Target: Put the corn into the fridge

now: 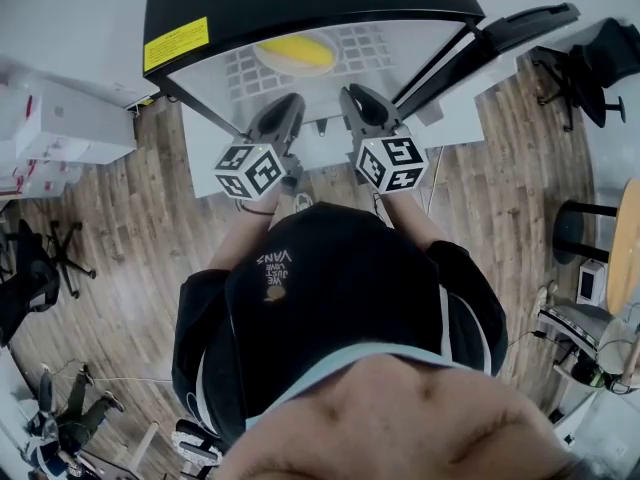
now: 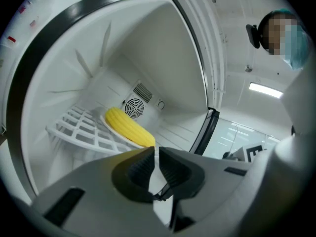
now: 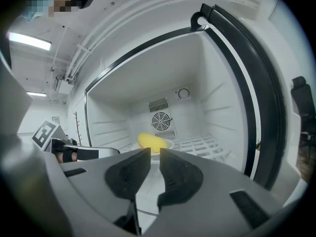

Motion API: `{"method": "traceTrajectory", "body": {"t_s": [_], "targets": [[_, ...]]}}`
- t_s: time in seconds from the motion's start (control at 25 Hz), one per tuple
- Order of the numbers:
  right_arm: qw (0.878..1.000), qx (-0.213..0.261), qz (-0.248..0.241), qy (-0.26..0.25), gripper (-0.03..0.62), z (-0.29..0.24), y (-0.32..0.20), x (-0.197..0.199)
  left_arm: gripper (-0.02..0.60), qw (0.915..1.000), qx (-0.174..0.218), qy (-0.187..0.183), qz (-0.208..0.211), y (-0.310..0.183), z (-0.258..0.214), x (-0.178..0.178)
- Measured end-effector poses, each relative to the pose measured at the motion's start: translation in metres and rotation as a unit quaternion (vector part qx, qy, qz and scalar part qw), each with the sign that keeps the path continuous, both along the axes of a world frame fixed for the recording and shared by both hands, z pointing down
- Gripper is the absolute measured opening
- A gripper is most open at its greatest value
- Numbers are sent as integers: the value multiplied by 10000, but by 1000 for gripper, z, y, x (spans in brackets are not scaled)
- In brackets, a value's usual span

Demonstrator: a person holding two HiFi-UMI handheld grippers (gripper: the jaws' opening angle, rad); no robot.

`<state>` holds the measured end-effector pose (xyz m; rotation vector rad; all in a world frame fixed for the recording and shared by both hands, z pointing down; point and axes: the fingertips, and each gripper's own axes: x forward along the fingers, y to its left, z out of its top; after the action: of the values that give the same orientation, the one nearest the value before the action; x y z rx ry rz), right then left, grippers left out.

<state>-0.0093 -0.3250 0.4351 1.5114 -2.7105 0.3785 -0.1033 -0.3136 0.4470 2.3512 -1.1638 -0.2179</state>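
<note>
Wood-plank floor (image 1: 120,238), brown, throughout. Black office chair (image 1: 590,63) upper right; second black chair (image 1: 25,283) at left edge. White storage units (image 1: 60,128) upper left. Round wooden tabletop (image 1: 628,248) at right edge. Ceiling strip light (image 2: 266,89) lit.

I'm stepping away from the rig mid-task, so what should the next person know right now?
Left gripper: jaws shut, empty, at the mouth of the fridge.
Right gripper: jaws slightly apart, empty, alongside the left one.
Corn: lying on a white plate on the wire shelf inside the fridge.
Done: the corn is in.
Left: probably only closing the door, which stands open on the right.
</note>
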Motion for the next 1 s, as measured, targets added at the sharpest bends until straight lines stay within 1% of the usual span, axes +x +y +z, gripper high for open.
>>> {"method": "traceTrajectory", "body": {"t_s": [0.4,1.0], "targets": [[9999,71,-72,7,32,-2,26,9,38,9998,49,-12,-191,24,-1,3],[9993,91,-357,67,23,-3,69,23,38,9989,107,-12,-449,68,-6,17]]}}
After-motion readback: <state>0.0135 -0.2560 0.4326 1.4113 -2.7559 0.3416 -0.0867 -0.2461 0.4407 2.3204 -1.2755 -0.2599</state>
